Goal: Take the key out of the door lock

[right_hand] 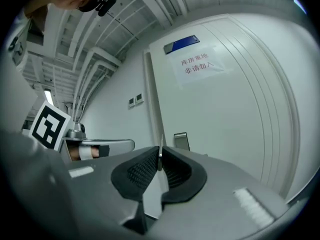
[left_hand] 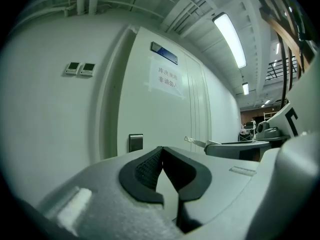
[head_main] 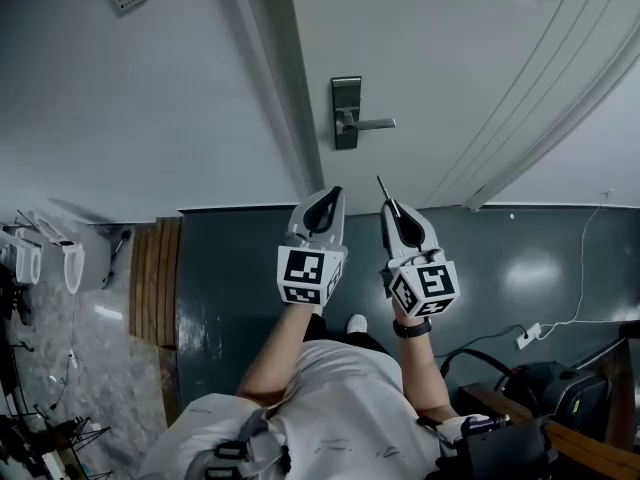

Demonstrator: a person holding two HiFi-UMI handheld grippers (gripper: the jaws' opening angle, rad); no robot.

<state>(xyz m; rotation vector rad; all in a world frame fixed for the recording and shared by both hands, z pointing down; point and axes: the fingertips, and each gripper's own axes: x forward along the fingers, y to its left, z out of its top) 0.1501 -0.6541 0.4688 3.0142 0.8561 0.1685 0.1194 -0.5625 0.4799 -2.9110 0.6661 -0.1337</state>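
Nearest to me in the head view are the forearms, raised side by side; everything below the shirt is cut off at the frame edge. The left gripper (head_main: 333, 196) has its pads pressed together with nothing between them, which its own view confirms: the two dark pads (left_hand: 150, 169) meet at a closed seam. The right gripper (head_main: 393, 208) is just beside it, apart from it, and is pinching the key (head_main: 382, 187). I see only the thin blade poking past the fingertips; the head of the key is buried between the pads. In the right gripper view the key (right_hand: 159, 158) is edge-on, a bare sliver at the seam, so I cannot make out its teeth. From the left gripper view it shows as a small glinting tip (left_hand: 192, 140).

The key is clear of the door, well apart from the lock plate (head_main: 346, 113) and its lever handle (head_main: 373, 124). I cannot find the keyhole at this size. In both gripper views the plate's lower part (right_hand: 181, 139) is hidden behind the gripper bodies.

Farther off, the door's paper notice (right_hand: 197, 64) carries print too small to read.
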